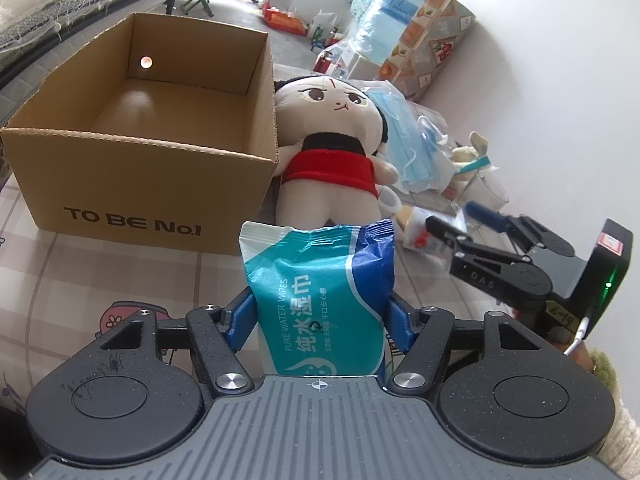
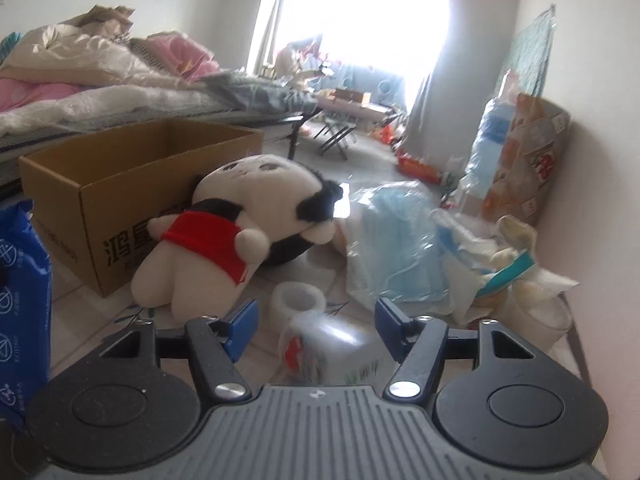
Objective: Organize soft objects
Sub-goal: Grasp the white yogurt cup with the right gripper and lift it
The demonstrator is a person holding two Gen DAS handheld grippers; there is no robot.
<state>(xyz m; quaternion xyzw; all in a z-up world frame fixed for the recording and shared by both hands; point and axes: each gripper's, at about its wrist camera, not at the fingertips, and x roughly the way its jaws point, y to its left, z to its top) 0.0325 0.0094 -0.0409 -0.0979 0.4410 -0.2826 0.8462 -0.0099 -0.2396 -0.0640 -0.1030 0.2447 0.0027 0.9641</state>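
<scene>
Gripping a teal-and-blue plastic pack of wet wipes [image 1: 320, 300] between its blue pads, the left gripper [image 1: 320, 320] holds it near the open brown cardboard box [image 1: 140, 184]. Right of the box lies a cream plush doll in red [image 1: 332, 148]. The right gripper [image 2: 316, 320] stands released above a blurred clear packet [image 2: 320, 348].

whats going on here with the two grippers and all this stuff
A person is sorting soft things with two handheld grippers. The left gripper is clamped on a blue and teal pack of wet wipes, held in front of the empty brown cardboard box. The right gripper stands open over a small clear plastic packet, its pads not pressing on it. A plush doll in a red top lies against the box.
</scene>
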